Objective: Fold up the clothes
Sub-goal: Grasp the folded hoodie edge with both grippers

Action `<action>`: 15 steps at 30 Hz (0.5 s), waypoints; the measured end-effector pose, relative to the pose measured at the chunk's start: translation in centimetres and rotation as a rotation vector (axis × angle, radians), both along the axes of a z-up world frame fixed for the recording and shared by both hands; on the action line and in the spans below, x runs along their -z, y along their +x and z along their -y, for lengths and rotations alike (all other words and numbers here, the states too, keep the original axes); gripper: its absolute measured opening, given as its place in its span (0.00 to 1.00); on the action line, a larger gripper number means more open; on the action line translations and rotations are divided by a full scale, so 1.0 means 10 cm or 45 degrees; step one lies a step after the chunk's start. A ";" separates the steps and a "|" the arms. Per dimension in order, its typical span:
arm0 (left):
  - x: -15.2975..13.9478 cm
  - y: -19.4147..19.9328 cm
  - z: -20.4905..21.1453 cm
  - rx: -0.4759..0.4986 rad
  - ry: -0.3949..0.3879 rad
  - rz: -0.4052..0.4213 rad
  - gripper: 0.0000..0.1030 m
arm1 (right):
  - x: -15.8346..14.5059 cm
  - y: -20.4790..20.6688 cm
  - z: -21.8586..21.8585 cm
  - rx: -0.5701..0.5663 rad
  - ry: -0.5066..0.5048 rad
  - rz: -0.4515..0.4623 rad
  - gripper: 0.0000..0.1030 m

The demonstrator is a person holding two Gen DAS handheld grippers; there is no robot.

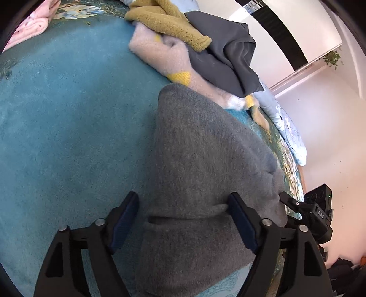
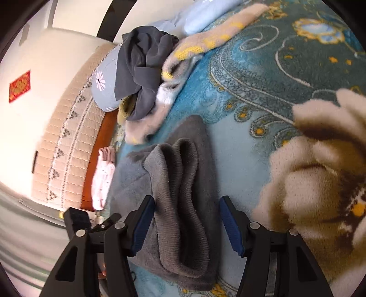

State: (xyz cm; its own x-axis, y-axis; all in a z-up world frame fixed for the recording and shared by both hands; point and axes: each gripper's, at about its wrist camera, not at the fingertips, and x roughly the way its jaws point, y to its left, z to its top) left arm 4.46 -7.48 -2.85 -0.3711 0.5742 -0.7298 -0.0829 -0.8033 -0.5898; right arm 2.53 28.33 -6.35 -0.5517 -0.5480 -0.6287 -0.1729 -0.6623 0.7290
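Note:
A grey knit sweater point(image 1: 201, 164) lies folded on the blue floral bedspread point(image 1: 68, 118). My left gripper point(image 1: 183, 219) is open, its fingers straddling the near end of the sweater. In the right wrist view the same grey sweater point(image 2: 180, 205) shows its ribbed hem bunched in folds. My right gripper point(image 2: 187, 221) is open, fingers on either side of those folds. The other gripper point(image 1: 315, 212) shows at the right edge of the left wrist view.
A pile of unfolded clothes lies beyond: a mustard knit point(image 1: 167, 20), a dark grey garment point(image 1: 226, 54) and a pale pink fuzzy sweater point(image 1: 160, 54). A brown and cream fuzzy garment point(image 2: 320, 182) lies at right. A pink item point(image 2: 101, 178) and pillow point(image 2: 105, 84) sit by the headboard.

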 end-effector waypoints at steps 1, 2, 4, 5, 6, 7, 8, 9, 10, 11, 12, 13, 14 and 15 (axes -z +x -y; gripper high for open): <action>0.01 0.00 0.00 0.006 -0.002 0.009 0.80 | -0.01 0.00 0.03 0.006 0.020 0.005 0.61; 0.00 0.00 0.00 0.008 -0.003 0.020 0.80 | -0.03 0.02 0.03 0.032 0.032 0.002 0.61; 0.00 0.00 0.01 0.005 -0.004 0.041 0.80 | -0.10 0.05 0.01 0.063 0.061 -0.031 0.61; -0.01 0.00 0.01 0.004 -0.004 0.047 0.80 | -0.13 0.05 0.01 0.072 0.072 -0.053 0.61; 0.00 0.00 0.00 0.002 -0.006 0.049 0.80 | -0.16 0.05 0.00 0.080 0.078 -0.073 0.61; 0.00 0.00 0.00 0.001 -0.010 0.049 0.80 | -0.13 0.03 -0.01 0.081 0.051 -0.069 0.61; -0.01 0.00 -0.01 0.000 -0.014 0.049 0.80 | -0.10 0.01 -0.02 0.081 0.024 -0.063 0.61; -0.01 0.00 -0.02 0.000 -0.016 0.052 0.80 | -0.08 -0.02 0.00 0.072 0.026 -0.053 0.61; -0.01 0.00 -0.02 -0.001 -0.017 0.056 0.80 | -0.05 -0.04 0.02 0.062 0.029 -0.043 0.61; -0.02 0.00 -0.03 -0.003 -0.018 0.058 0.80 | -0.03 -0.07 0.04 0.053 0.032 -0.033 0.61; -0.03 0.00 -0.04 -0.006 -0.019 0.058 0.80 | -0.01 -0.09 0.06 0.042 0.035 -0.024 0.62; -0.03 0.01 -0.04 -0.009 -0.020 0.056 0.80 | -0.02 -0.10 0.09 0.024 0.039 -0.026 0.62; -0.04 0.02 -0.05 -0.011 -0.022 0.052 0.80 | 0.00 -0.12 0.11 -0.001 0.019 -0.020 0.62; -0.05 0.03 -0.06 -0.014 -0.021 0.046 0.79 | 0.02 -0.12 0.13 -0.025 -0.013 -0.006 0.62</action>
State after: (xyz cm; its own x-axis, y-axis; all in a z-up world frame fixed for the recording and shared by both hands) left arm 4.73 -6.88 -2.34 -0.3504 0.5580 -0.7522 -0.0530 -0.8137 -0.5789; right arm 1.29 27.00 -6.53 -0.5438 -0.5654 -0.6201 -0.1563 -0.6578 0.7368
